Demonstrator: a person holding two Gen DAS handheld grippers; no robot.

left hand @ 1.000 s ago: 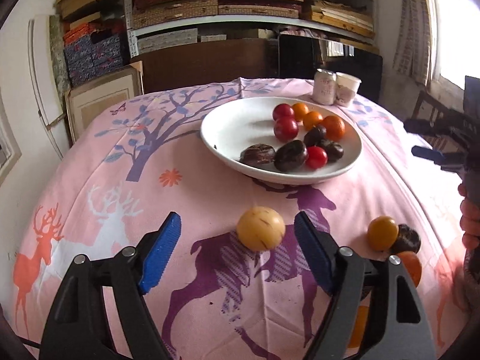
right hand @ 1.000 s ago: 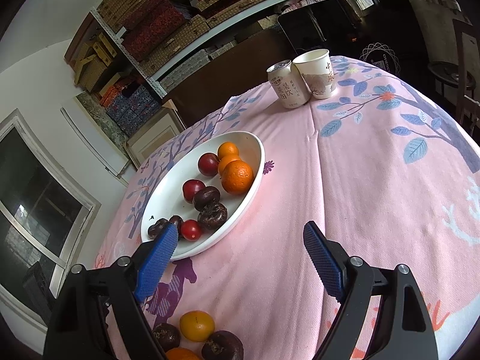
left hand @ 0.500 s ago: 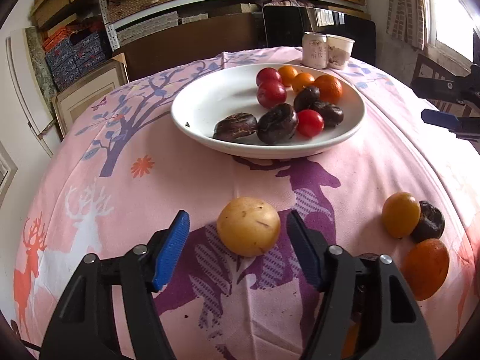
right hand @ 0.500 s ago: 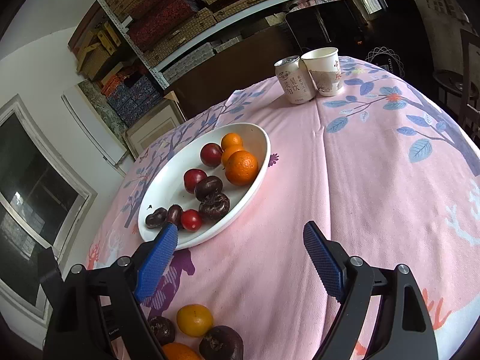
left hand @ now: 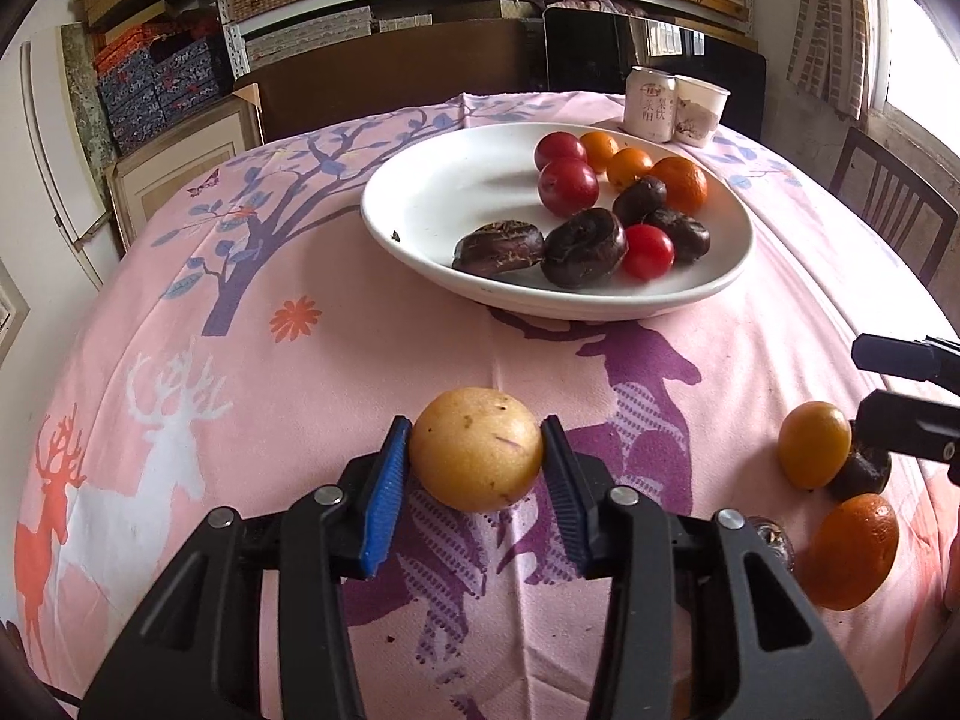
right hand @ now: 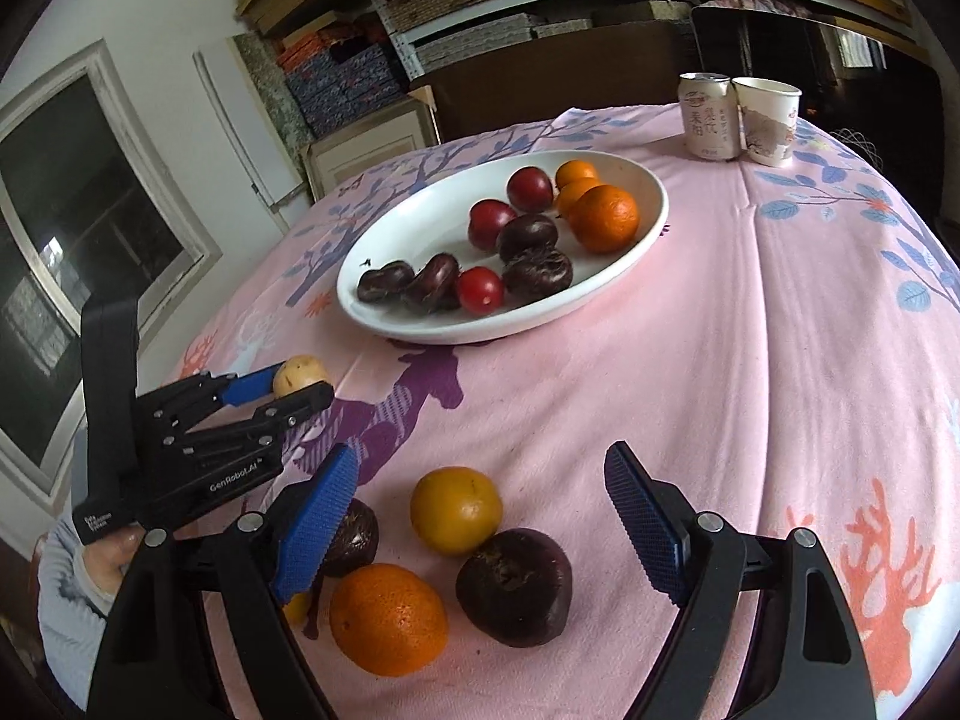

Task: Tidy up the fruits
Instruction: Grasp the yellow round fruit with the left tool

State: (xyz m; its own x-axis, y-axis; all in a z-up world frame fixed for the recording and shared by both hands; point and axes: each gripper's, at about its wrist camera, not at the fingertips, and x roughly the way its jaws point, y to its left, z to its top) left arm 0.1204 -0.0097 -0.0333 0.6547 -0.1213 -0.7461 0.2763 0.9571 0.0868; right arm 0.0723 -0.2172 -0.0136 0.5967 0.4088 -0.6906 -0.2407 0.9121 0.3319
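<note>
1. The left gripper [left hand: 476, 468] has both blue pads pressed against a yellow speckled fruit [left hand: 476, 457], which sits on the pink tablecloth [left hand: 360, 372] on the near side of the white plate [left hand: 420, 192].
2. The right gripper [right hand: 480, 516] is spread wide with nothing between its pads, above loose fruit further from the plate: a yellow-orange fruit [right hand: 456, 509], an orange [right hand: 388, 618] and a dark purple fruit [right hand: 514, 586].
3. The plate holds red, orange and dark fruits.
4. A can [right hand: 708, 115] and a paper cup [right hand: 769, 120] stand together beyond the plate.
</note>
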